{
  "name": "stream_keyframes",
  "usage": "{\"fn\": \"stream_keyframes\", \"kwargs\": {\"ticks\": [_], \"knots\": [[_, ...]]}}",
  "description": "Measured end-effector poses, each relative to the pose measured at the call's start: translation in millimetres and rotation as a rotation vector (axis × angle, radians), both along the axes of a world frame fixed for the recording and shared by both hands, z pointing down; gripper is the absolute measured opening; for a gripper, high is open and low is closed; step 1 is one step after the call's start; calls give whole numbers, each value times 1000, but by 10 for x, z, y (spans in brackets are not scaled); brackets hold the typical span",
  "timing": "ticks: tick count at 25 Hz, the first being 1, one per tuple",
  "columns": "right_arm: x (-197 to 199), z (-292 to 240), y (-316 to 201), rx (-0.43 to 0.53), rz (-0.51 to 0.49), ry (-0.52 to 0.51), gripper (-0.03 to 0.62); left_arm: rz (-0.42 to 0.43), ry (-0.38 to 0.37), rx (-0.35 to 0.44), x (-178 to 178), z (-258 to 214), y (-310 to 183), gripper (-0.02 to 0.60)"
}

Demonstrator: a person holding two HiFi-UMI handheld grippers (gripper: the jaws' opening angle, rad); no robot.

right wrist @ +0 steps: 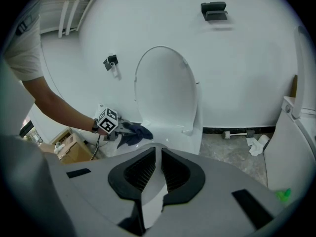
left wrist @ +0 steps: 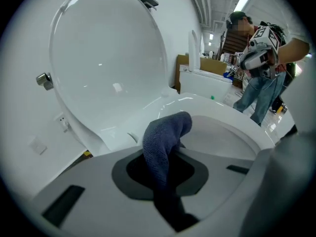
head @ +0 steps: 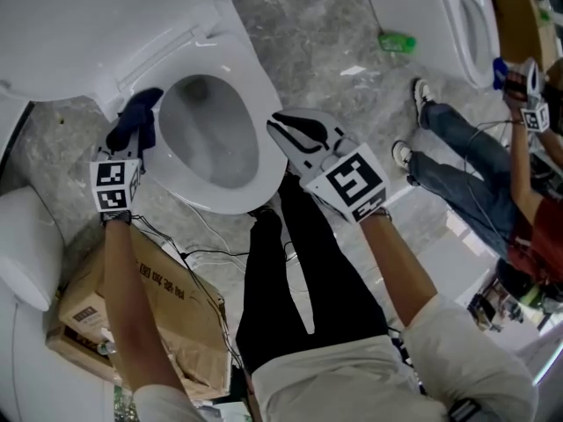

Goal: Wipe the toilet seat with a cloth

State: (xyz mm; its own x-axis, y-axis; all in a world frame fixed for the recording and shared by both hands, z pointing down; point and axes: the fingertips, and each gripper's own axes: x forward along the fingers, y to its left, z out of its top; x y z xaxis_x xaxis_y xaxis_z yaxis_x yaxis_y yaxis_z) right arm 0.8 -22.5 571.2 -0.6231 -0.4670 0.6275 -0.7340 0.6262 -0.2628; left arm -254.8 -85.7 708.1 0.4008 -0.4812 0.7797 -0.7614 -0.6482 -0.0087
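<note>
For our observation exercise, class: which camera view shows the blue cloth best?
The left gripper view: the cloth fills the centre, gripped between the jaws, weave visible. The head view shows a dark bundle by the toilet seat; the right gripper view shows it small and distant.

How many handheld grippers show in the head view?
3: left gripper with the cloth at the toilet seat's left, right gripper at its right, third gripper with another person, top right.

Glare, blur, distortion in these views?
Head view: sharp, evenly lit. Left gripper view: fisheye, dark corners, lamp reflections on the raised lid, cloth dim up close. Right gripper view: fisheye bends the wall, no harsh glare.
</note>
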Motion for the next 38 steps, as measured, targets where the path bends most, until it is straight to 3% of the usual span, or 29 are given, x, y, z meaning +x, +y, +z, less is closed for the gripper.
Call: {"fn": "stream_keyframes", "kwargs": {"ticks": [7,12,21,28,38], "knots": [[132,95,-108,-18,-24,10,57,-204,61,96,69,-122,-386,43],[224,178,-185,-32,-27,5,57,-287,155,132,289,-151,-667,41],[405,211,-320,-31,-25,1,57,-191,194,151,1163,-88,-815,41],[617,220,-336,-30,3,-2,57,-217,229,155,1434,-55,-790,41],[851,176,-181,-19,25,-4,57,-88,274,118,2075,-9,-467,42]]}}
